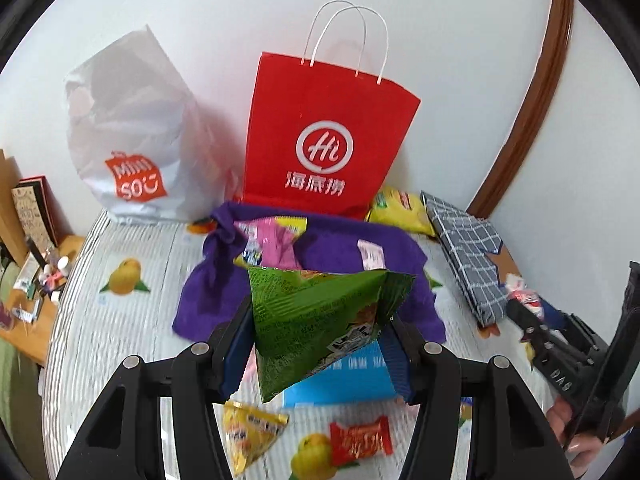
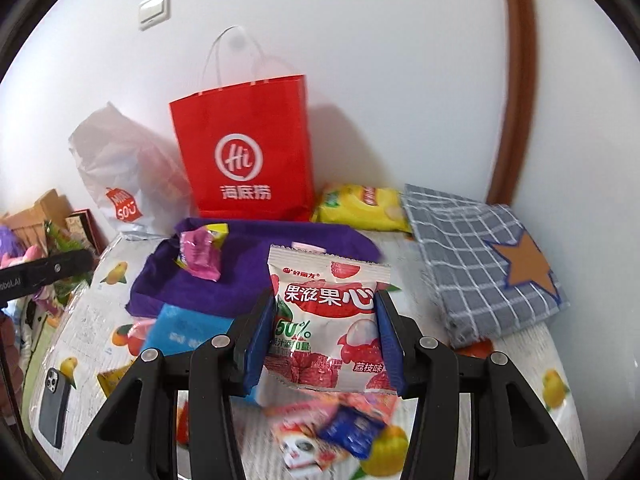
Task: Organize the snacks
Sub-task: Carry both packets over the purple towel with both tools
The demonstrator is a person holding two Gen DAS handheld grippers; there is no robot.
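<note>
A green snack bag (image 1: 320, 320) hangs above the table, and my left gripper (image 1: 318, 350) is shut on it, blue pads pressing both sides. In the right wrist view my right gripper (image 2: 326, 342) is shut on a white and red lychee gummy pack (image 2: 326, 320), lifted off the table. A purple cloth bin (image 1: 328, 248) lies ahead of both grippers with a pink snack pack (image 2: 200, 258) in it. Behind it stands a red paper bag (image 1: 324, 140) against the wall. The right gripper also shows at the right edge of the left wrist view.
A white plastic bag (image 1: 132, 140) leans left of the red one. A yellow chip bag (image 2: 360, 206) and a folded grey checked bin (image 2: 480, 260) lie at the right. Loose snacks (image 1: 360, 440) and a blue pack (image 2: 184, 330) dot the fruit-print tablecloth (image 1: 120, 320); a phone (image 2: 54, 404) lies left.
</note>
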